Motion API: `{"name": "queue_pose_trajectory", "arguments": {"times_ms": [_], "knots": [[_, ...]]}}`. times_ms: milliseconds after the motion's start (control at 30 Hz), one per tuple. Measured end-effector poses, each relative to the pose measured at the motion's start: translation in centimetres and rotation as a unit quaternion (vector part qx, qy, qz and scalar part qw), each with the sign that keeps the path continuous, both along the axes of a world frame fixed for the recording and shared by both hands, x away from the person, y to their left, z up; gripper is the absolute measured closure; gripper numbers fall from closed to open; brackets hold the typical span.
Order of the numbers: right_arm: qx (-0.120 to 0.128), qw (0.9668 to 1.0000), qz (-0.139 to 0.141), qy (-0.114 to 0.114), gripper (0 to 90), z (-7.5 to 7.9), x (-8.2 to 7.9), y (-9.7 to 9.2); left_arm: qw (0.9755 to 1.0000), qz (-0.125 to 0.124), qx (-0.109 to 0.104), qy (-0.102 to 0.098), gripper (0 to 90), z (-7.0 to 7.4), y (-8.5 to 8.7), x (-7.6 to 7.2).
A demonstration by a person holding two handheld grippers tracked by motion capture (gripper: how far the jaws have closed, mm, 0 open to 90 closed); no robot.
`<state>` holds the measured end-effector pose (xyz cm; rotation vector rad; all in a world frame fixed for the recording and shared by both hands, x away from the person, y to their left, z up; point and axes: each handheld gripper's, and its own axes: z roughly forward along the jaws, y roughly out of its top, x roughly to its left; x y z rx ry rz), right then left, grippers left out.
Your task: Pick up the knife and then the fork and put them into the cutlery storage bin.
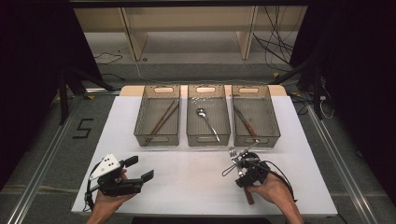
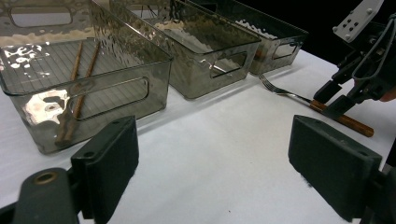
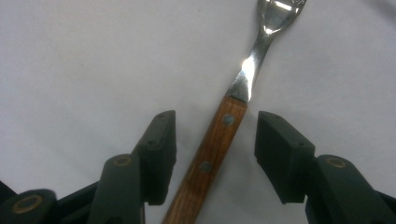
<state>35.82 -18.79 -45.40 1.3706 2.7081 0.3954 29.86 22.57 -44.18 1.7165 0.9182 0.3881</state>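
Note:
A fork (image 3: 243, 79) with a wooden handle lies on the white table (image 1: 187, 186), tines pointing toward the bins. My right gripper (image 3: 217, 128) is lowered over the handle with one jaw on each side. Gaps remain between the pads and the wood, so it is open. In the high view the right gripper (image 1: 243, 171) sits at the front right over the fork (image 1: 232, 154). The left gripper view shows that same fork (image 2: 289, 94) and the right gripper (image 2: 338, 100) from the side. My left gripper (image 1: 141, 168) rests at the front left, open and holding nothing (image 2: 215, 158).
Three clear grey bins stand in a row at the table's far side. The left bin (image 1: 140, 116) holds chopsticks (image 1: 161, 119), the middle bin (image 1: 208, 138) a spoon (image 1: 205, 119), the right bin (image 1: 275, 126) a wooden-handled utensil (image 1: 247, 123). Bare tabletop lies between the grippers.

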Motion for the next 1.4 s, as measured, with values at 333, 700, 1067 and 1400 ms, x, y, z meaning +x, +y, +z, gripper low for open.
{"name": "queue_pose_trajectory", "arguments": {"times_ms": [333,700,1067,1400], "knots": [[-0.015,0.9998,0.008,0.002,59.7,-0.32,-0.05,0.19,1.0000,-0.001,0.001,0.000,15.8,0.00,-0.03,-0.01],[-0.031,0.9994,0.012,0.000,67.3,-0.33,-0.01,0.41,1.0000,-0.002,0.003,0.001,15.8,-0.01,-0.04,-0.01],[-0.026,0.9996,0.005,-0.001,76.8,-0.29,0.13,-0.06,1.0000,-0.001,0.001,0.002,15.8,-0.02,-0.05,0.01],[-0.018,0.9997,0.014,-0.006,77.4,0.03,0.01,-0.07,1.0000,-0.001,0.001,0.002,15.8,-0.02,-0.04,0.02]]}}
